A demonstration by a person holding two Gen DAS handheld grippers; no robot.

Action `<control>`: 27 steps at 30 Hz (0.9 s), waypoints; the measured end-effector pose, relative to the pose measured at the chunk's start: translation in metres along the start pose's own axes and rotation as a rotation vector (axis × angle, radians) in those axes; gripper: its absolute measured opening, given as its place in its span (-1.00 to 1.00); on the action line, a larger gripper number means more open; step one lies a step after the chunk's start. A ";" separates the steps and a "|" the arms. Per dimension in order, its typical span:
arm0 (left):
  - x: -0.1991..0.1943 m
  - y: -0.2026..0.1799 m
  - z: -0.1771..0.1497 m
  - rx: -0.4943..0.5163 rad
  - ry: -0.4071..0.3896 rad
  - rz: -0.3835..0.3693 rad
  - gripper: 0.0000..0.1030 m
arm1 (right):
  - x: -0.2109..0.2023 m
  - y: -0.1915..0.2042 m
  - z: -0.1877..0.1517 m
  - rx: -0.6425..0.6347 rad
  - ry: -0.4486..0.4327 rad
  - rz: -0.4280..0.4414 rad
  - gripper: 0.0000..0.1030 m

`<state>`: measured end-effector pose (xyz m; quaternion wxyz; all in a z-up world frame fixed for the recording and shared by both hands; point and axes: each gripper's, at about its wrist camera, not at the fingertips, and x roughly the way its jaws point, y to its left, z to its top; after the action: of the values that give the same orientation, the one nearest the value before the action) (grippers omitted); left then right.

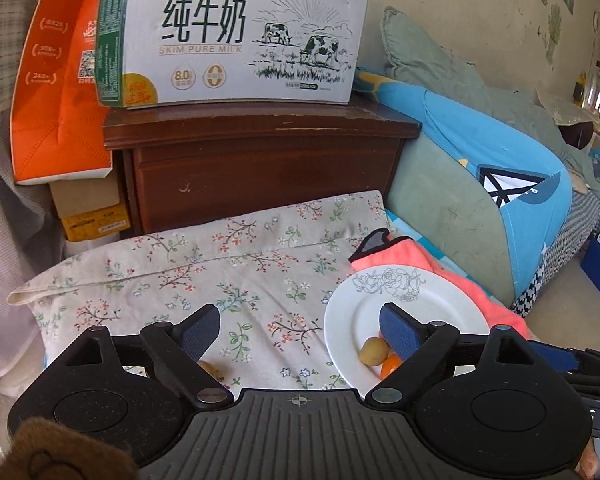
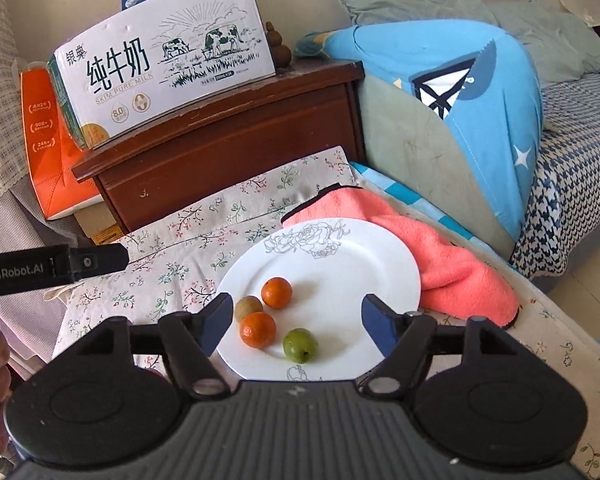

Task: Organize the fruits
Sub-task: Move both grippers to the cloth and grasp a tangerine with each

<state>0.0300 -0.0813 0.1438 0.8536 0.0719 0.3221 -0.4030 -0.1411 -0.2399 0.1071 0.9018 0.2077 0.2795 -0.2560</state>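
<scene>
A white plate (image 2: 340, 264) with a rose drawing lies on a floral cloth (image 2: 188, 264). On it are two small oranges (image 2: 276, 292) (image 2: 258, 330), a yellow-brown fruit (image 2: 249, 307) and a green fruit (image 2: 300, 345). My right gripper (image 2: 298, 312) hangs open over the plate's near half, its pads clear of every fruit. My left gripper (image 1: 300, 316) is open over the cloth to the left of the plate (image 1: 440, 304), with nothing held. Its right finger partly hides the yellow-brown fruit (image 1: 373, 352) and an orange (image 1: 390, 365). Another small brownish fruit (image 1: 209, 367) peeks out on the cloth behind its left finger.
A pink towel (image 2: 440, 256) lies under the plate's far right side. Behind the cloth stands a dark wooden nightstand (image 1: 260, 160) bearing a milk carton box (image 1: 240, 36), with an orange bag (image 1: 56, 92) to its left. Blue and green bedding (image 2: 460, 92) rises on the right.
</scene>
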 end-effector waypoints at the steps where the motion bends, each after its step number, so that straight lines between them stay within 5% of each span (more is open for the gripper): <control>1: -0.002 0.002 -0.001 0.004 0.009 0.009 0.73 | -0.003 0.002 -0.002 -0.005 -0.003 0.010 0.46; 11: -0.020 0.031 -0.021 0.059 0.097 0.070 0.74 | -0.005 0.022 -0.017 -0.064 0.066 0.127 0.47; 18: -0.016 0.048 -0.031 -0.004 0.170 0.104 0.73 | 0.002 0.037 -0.030 -0.116 0.117 0.162 0.46; 27: 0.009 0.049 -0.055 -0.027 0.300 0.105 0.72 | 0.030 0.044 -0.038 -0.044 0.200 0.184 0.07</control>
<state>0.0435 -0.0333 0.0886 0.8168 0.1365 0.4470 -0.3382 -0.1095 -0.1967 0.0701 0.8934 0.2372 0.3531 -0.1444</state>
